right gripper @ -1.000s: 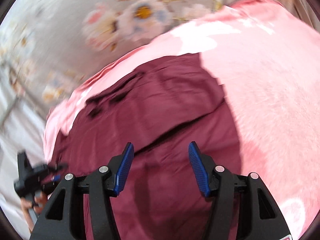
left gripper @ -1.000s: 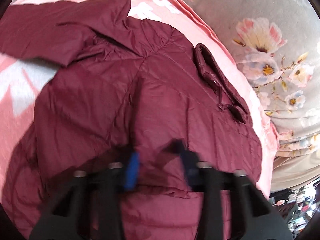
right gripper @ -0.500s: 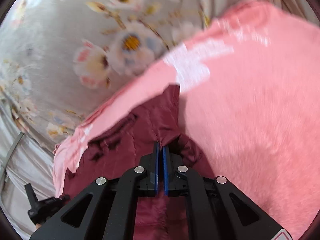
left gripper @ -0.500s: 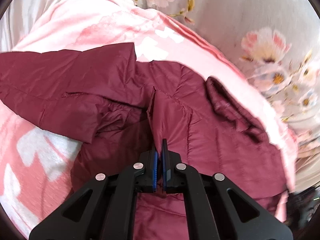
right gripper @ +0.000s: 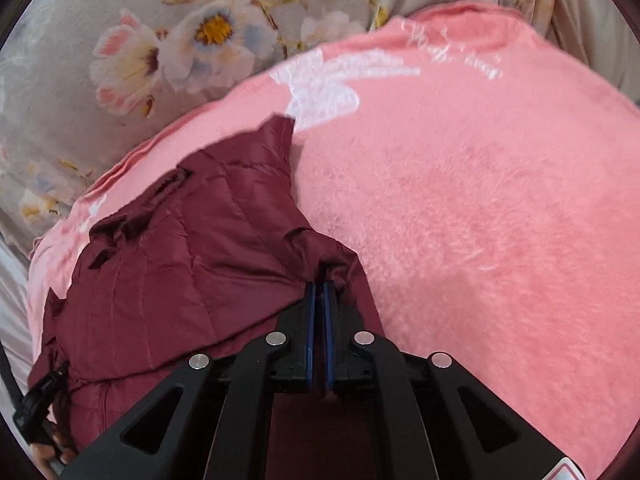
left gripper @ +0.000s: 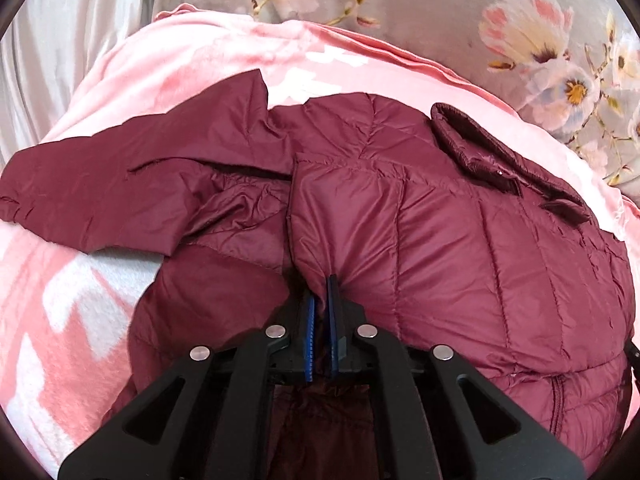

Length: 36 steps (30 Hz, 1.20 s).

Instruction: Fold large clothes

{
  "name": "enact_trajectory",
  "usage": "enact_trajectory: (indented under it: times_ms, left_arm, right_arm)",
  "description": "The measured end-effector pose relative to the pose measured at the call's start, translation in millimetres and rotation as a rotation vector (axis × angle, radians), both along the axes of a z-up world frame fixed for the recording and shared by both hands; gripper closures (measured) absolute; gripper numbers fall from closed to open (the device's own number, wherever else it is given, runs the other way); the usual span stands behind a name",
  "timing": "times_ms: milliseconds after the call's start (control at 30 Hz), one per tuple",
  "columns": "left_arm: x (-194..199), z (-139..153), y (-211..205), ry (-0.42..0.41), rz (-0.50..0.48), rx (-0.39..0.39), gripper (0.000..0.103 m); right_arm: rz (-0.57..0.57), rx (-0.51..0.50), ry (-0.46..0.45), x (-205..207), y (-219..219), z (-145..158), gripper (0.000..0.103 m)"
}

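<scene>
A maroon quilted puffer jacket (left gripper: pixel 460 232) lies on a pink blanket (left gripper: pixel 192 60). One sleeve (left gripper: pixel 100 192) stretches out to the left, and the collar (left gripper: pixel 500 164) lies at the right. My left gripper (left gripper: pixel 321 284) is shut on a raised fold of the jacket near its middle. In the right wrist view the jacket (right gripper: pixel 180 248) fills the left side. My right gripper (right gripper: pixel 320 280) is shut on a bunched edge of the jacket by the bare blanket (right gripper: pixel 480 220). The other gripper (right gripper: pixel 36 404) shows at the lower left edge.
A grey floral bedsheet (left gripper: pixel 540 40) lies beyond the blanket, also seen in the right wrist view (right gripper: pixel 140 40). Pale pleated fabric (left gripper: pixel 60 40) is at the far left.
Both grippers were open above the jacket a second ago. They have closed on folds of it and lifted the fabric, and the views have pulled back.
</scene>
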State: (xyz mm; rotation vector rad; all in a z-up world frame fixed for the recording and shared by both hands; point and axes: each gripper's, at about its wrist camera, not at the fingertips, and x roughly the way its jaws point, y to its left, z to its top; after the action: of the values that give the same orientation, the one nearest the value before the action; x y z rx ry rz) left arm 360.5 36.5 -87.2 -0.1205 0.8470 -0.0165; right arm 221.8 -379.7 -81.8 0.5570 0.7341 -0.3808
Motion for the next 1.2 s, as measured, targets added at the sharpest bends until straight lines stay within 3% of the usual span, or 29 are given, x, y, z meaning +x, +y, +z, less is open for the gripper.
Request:
enact_trajectory:
  times_ms: [67, 133, 233, 300, 533, 900, 967, 1033, 1200]
  left_arm:
    - [-13.3, 13.6, 4.7, -0.036, 0.036, 0.033, 0.081]
    - [-27.8, 34.3, 7.8, -0.106, 0.066, 0.046, 0.067]
    - [-34.6, 61.4, -2.3, -0.167, 0.054, 0.017, 0.066]
    - [-29.4, 66.4, -17.6, -0.164, 0.011, -0.001, 0.066]
    - [-5.8, 8.7, -56.8, 0.02, -0.079, 0.016, 0.067]
    - [-9.5, -5.9, -68.0, -0.007, -0.08, 0.071, 0.066]
    - [-11.6, -4.6, -63.3, -0.013, -0.08, 0.045, 0.065]
    - [-17.8, 1.0, -52.5, -0.038, -0.063, -0.005, 0.062]
    - [-46.6, 28.8, -3.6, -0.113, 0.023, -0.11, 0.044]
  right_arm:
    - [-0.013, -0.074, -0.047, -13.8, 10.4, 20.5, 0.091]
    - [0.01, -0.122, -0.085, -15.1, 19.4, 41.6, 0.09]
    - [0.078, -0.174, -0.095, 5.1, 36.8, 59.1, 0.091]
    - [0.141, -0.185, -0.078, 24.3, 52.9, 57.0, 0.091]
    - [0.287, -0.17, 0.063, 56.5, 94.3, 13.3, 0.091]
    - [0.291, -0.309, 0.144, 60.3, 117.1, -0.3, 0.093]
    - [0.264, -0.3, 0.121, 52.6, 119.3, 8.7, 0.091]
    - [0.282, -0.225, 0.063, 45.5, 126.3, 20.2, 0.091]
    - [0.433, -0.241, 0.052, 62.3, 189.0, 27.4, 0.091]
